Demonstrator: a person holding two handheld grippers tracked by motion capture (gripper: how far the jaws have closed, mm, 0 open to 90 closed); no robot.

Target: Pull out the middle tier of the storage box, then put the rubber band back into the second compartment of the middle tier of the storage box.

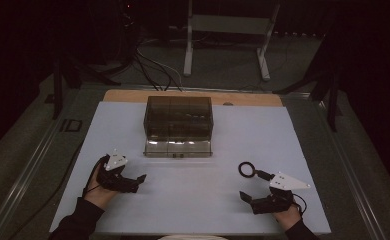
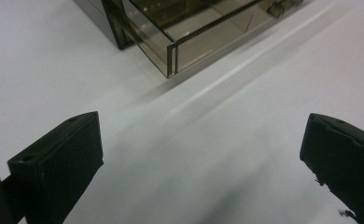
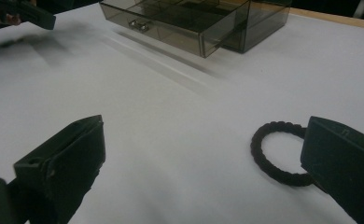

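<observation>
On the white table (image 1: pixel 193 200), both the left gripper (image 2: pixel 201 154) and right gripper (image 3: pixel 203 158) gape empty; a black ring (image 3: pixel 276 156) lies beside the right one

Left tongs (image 1: pixel 142 178) and right tongs (image 1: pixel 243 196) both gape wide, held low, well apart

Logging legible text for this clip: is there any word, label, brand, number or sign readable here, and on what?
None can be read. The smoky plastic drawer box, the black braided ring, the white table cover, the left gripper and the right gripper show no lettering or marks.
</observation>
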